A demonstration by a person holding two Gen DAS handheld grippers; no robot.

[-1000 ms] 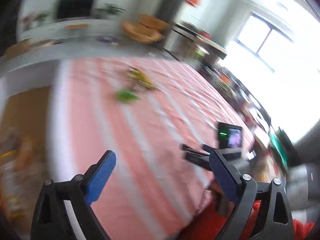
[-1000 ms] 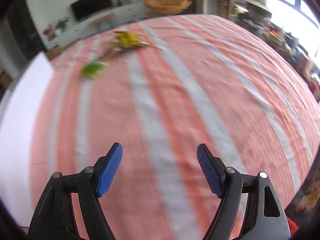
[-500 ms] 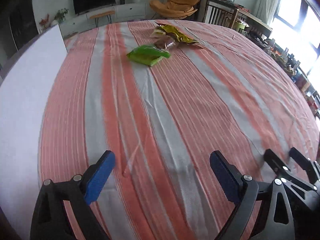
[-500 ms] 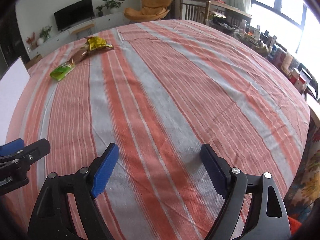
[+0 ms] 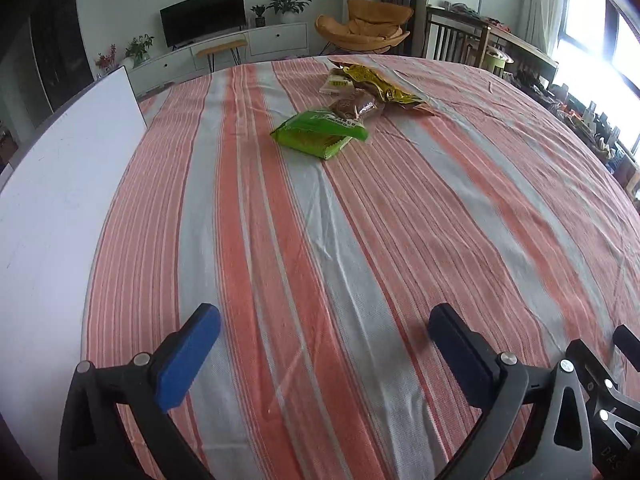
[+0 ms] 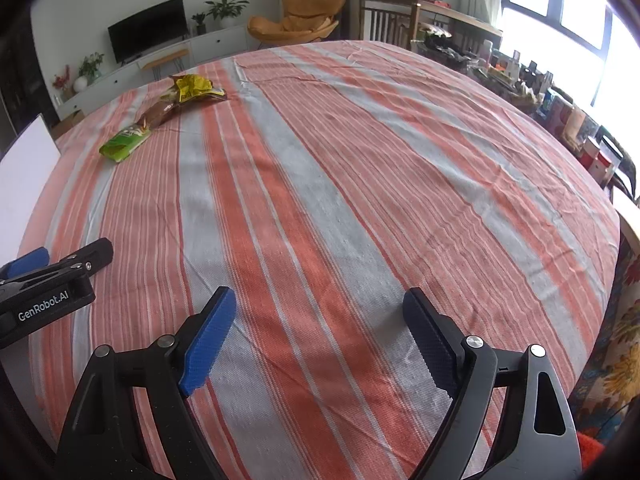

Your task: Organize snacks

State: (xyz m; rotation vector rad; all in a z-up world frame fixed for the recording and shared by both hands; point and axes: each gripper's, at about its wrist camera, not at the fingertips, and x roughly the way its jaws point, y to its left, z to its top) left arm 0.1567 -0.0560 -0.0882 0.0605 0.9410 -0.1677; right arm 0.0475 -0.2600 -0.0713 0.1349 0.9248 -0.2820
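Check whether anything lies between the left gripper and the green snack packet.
Nothing visible does. Only bare striped tablecloth lies between the open, empty left gripper and the green snack packet; the other snacks sit beyond it.

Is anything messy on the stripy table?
Yes. The green packet, brown packet and crumpled yellow wrapper lie jumbled, overlapping in a heap at the far end of the tablecloth.
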